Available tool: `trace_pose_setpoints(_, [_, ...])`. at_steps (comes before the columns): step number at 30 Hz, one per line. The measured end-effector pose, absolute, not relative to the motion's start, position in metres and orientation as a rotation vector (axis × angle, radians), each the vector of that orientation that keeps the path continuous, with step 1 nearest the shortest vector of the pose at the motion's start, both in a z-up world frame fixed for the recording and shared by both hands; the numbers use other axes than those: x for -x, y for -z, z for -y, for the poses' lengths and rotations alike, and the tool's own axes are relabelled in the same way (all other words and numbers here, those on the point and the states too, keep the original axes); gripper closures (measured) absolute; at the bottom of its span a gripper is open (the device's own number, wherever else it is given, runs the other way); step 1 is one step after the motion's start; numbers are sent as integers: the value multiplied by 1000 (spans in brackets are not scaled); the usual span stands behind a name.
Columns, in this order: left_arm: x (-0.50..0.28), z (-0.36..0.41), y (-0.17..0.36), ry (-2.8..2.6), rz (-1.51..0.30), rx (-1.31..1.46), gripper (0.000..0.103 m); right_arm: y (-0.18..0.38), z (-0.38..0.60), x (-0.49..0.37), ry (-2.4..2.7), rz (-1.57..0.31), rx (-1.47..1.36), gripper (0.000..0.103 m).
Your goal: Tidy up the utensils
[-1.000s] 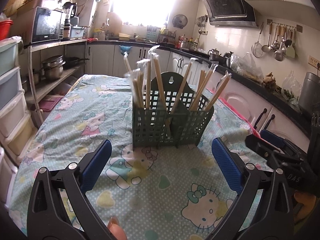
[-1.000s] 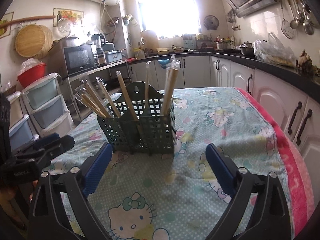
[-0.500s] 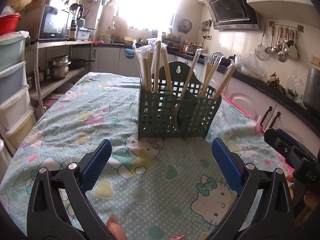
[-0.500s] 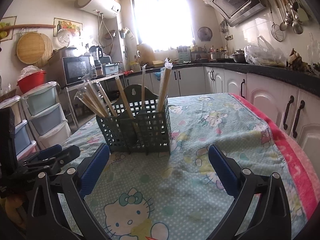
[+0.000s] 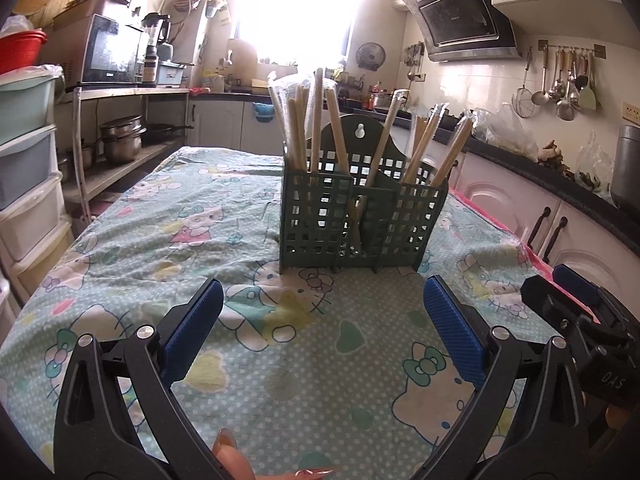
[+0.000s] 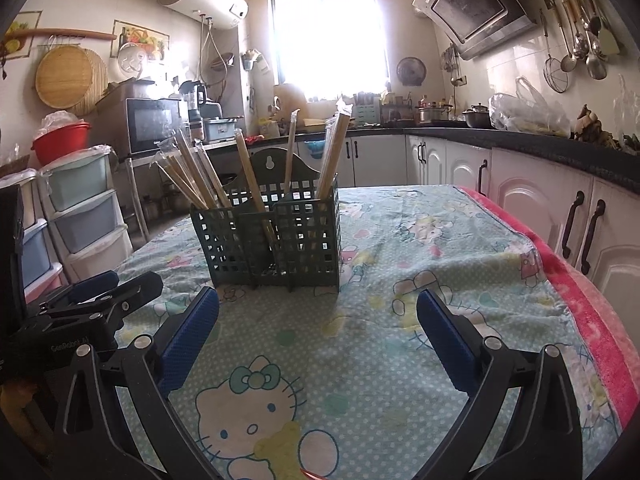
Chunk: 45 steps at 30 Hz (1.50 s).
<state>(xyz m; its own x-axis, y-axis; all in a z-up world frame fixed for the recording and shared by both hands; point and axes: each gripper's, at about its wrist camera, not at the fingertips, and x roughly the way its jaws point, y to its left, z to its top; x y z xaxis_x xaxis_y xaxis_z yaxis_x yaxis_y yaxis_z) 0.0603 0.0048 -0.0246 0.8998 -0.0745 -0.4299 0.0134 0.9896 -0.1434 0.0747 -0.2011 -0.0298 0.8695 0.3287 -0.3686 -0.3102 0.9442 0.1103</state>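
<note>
A dark green slotted utensil holder (image 5: 360,216) stands upright on the Hello Kitty tablecloth (image 5: 168,224), filled with several wrapped wooden chopsticks (image 5: 316,120) in its compartments. It also shows in the right wrist view (image 6: 272,240), with chopsticks (image 6: 192,176) leaning left. My left gripper (image 5: 322,320) is open and empty, low over the cloth, short of the holder. My right gripper (image 6: 318,328) is open and empty, also short of the holder. Each gripper shows at the edge of the other's view: the right one (image 5: 576,312), the left one (image 6: 104,292).
White cabinets with a black counter (image 6: 540,148) run along the right of the table. Plastic drawers (image 6: 80,216) and a shelf with a microwave (image 5: 108,56) and pots stand at the left. The table's pink edge (image 6: 592,304) is at the right.
Both grippers have sunk lower and tilted up towards level; the holder now looks nearer and more side-on. Both stay open and empty.
</note>
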Motion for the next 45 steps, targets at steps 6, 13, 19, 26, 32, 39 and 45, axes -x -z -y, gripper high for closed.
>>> trace_pose_setpoints(6, [-59,-4,25,51,-444,134,11,30,202,-74,-332,-393,-52,7])
trace_pose_setpoints(13, [-58,-4,24,54,-440,134,11,30,203,-73,-332,-387,-56,7])
trace_pose_setpoints(19, [-57,-4,24,56,-434,134,11,29,204,-71,-329,-377,-59,7])
trace_pose_setpoints(26, [-56,-5,24,58,-428,136,11,29,205,-70,-330,-372,-57,7])
trace_pose_setpoints(32, [-55,-5,23,57,-428,136,11,30,204,-69,-334,-372,-54,7])
trace_pose_setpoints(39, [-55,-5,23,57,-429,136,11,29,203,-69,-336,-375,-51,7])
trace_pose_setpoints(45, [-55,-5,23,56,-429,137,11,29,203,-69,-336,-375,-51,7])
